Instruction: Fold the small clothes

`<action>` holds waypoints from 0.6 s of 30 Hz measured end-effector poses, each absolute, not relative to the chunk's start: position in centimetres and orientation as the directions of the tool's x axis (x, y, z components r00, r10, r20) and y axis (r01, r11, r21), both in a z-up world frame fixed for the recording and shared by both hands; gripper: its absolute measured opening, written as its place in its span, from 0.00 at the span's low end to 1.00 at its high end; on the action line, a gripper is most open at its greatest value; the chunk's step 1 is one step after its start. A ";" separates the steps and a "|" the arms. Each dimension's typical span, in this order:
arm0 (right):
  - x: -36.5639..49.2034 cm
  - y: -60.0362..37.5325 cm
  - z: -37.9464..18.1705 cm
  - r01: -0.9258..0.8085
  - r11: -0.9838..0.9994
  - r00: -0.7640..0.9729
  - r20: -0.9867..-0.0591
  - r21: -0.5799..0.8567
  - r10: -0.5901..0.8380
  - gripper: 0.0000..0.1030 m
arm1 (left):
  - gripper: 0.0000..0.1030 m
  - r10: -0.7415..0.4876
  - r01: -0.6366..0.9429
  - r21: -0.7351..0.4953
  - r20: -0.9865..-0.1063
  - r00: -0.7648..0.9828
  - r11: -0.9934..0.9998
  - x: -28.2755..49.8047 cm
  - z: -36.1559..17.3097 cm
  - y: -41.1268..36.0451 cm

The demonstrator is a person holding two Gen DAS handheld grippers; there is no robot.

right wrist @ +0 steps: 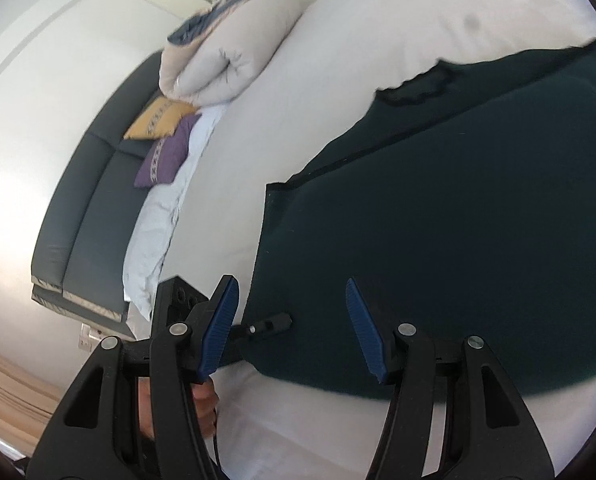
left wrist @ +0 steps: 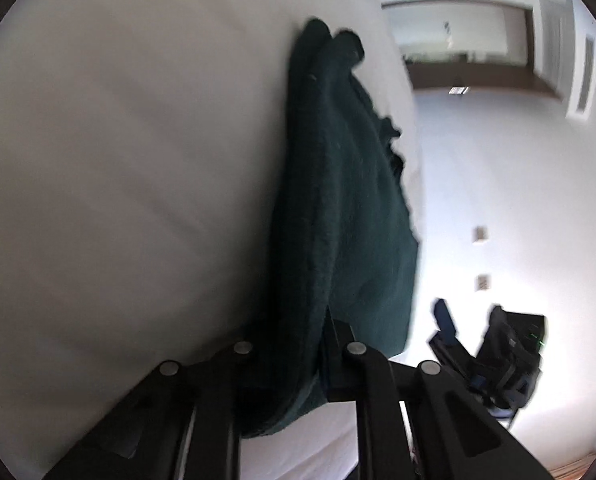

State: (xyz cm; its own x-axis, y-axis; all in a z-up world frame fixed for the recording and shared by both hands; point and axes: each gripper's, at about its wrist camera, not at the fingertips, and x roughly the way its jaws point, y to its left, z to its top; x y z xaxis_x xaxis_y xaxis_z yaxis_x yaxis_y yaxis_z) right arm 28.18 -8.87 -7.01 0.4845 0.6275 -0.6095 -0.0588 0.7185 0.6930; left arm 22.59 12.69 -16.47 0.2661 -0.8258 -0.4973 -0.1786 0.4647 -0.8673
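Note:
A dark green garment [left wrist: 337,200] lies on the white bed [left wrist: 118,160]. My left gripper [left wrist: 321,344] is shut on its near edge, and the cloth bunches between the fingers and hangs over them. In the right wrist view the same garment [right wrist: 457,220] lies spread flat on the bed [right wrist: 337,80]. My right gripper [right wrist: 294,332] is open, its blue pads [right wrist: 218,332] wide apart just above the garment's near corner. The left gripper's tip [right wrist: 270,324] shows there at the cloth's edge.
A folded beige duvet [right wrist: 226,56] lies at the head of the bed, with a yellow cushion [right wrist: 162,118] and a purple cushion [right wrist: 166,156] against a dark headboard [right wrist: 94,208]. In the left wrist view a dark bag [left wrist: 509,352] sits by the white wall.

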 end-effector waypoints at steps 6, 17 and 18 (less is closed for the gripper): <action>33.6 -5.9 -9.7 -0.032 0.694 0.401 -0.627 0.719 0.668 0.54 | 0.12 -0.822 -0.163 -0.882 -0.472 0.320 0.442 22.5 -15.9 12.8; 37.6 -6.6 -14.6 -0.003 0.621 0.364 -0.577 0.784 0.731 0.53 | 0.12 -0.785 -0.107 -0.868 -0.485 0.385 0.484 23.0 -12.5 11.3; 37.5 -7.5 -14.4 0.020 0.593 0.355 -0.560 0.805 0.748 0.53 | 0.12 -0.781 -0.093 -0.864 -0.490 0.388 0.495 23.1 -11.9 11.1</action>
